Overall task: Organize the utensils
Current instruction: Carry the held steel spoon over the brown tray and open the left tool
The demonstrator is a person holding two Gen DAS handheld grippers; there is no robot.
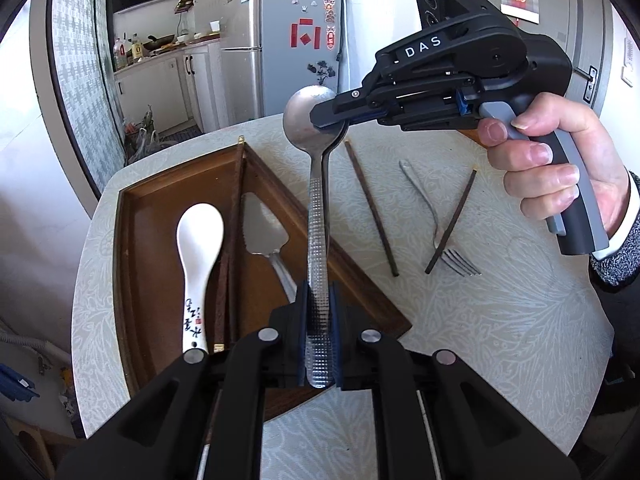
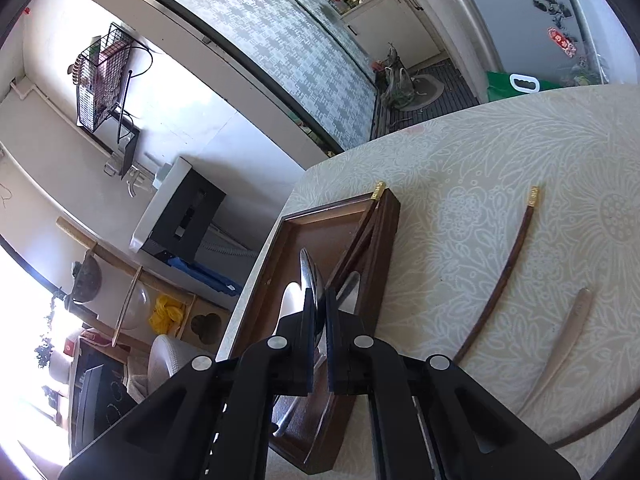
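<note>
Above tray (image 1: 132, 240) | both claws pinch spoon (image 1: 316, 216) | bowl partly hidden

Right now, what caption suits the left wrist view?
Both grippers hold one metal spoon above the wooden tray.

Daylight is flooding both fisheye views, blowing out to white at the lower left of the right wrist view. Straight lines are bowing toward the dark, vignetted corners. The metal spoon (image 1: 316, 184) is casting a thin shadow and staying sharp.
</note>
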